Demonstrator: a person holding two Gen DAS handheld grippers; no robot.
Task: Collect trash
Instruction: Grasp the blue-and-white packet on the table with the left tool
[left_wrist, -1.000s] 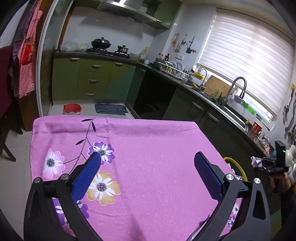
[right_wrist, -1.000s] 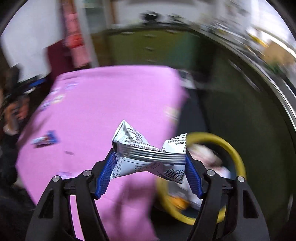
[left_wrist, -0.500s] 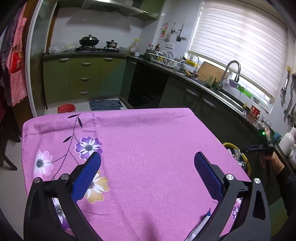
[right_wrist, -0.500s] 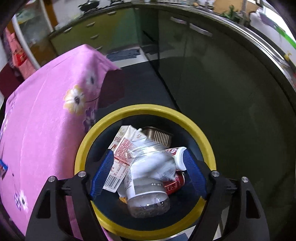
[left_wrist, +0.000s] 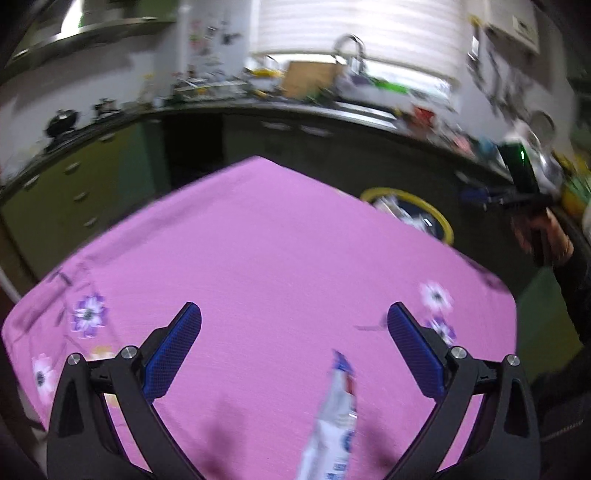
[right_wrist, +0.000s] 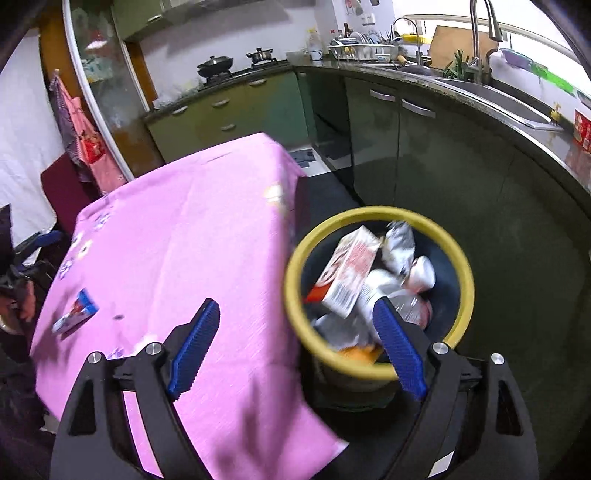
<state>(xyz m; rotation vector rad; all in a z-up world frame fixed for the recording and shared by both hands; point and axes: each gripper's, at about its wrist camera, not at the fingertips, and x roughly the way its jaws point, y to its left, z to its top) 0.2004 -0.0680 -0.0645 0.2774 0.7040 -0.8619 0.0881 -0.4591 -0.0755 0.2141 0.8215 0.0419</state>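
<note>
A: Left wrist view first. What's in front?

B: The left gripper (left_wrist: 293, 343) stands wide open over the pink tablecloth (left_wrist: 266, 251), nothing between its blue pads. A white and blue wrapper (left_wrist: 332, 421) lies on the cloth at the bottom centre of the frame, nearer the right finger and touching neither.

A: Anything in the way?

B: Only bare cloth with printed flowers toward the lower left and right. The whole frame is blurred.

A: And further off?

B: The yellow-rimmed bin (left_wrist: 441, 218) peeks over the table's far edge, right of centre, with pale trash inside. At the right edge a hand holds the right gripper (left_wrist: 476, 194); it is too small and smeared there to read its jaws. The dark counter curves across the top.

A: Now the right wrist view.

B: The right gripper (right_wrist: 295, 347) has its jaws opening, already wide, with nothing between them. Its left finger hangs over the cloth, its right finger covers the near rim of the bin.

A: The bin itself?

B: It sits right of centre, just beside the table edge, holding a red and white carton (right_wrist: 349, 275), crumpled silver wrappers (right_wrist: 397, 243) and a clear bottle (right_wrist: 408, 304).

A: Anything left on the table?

B: The wrapper, lower left of the frame, with the left gripper at the left edge, blurred and mostly cut off. Green cabinets (right_wrist: 229, 110), a stove with pots (right_wrist: 236, 61) and a sink (right_wrist: 491, 94) run along the top.
</note>
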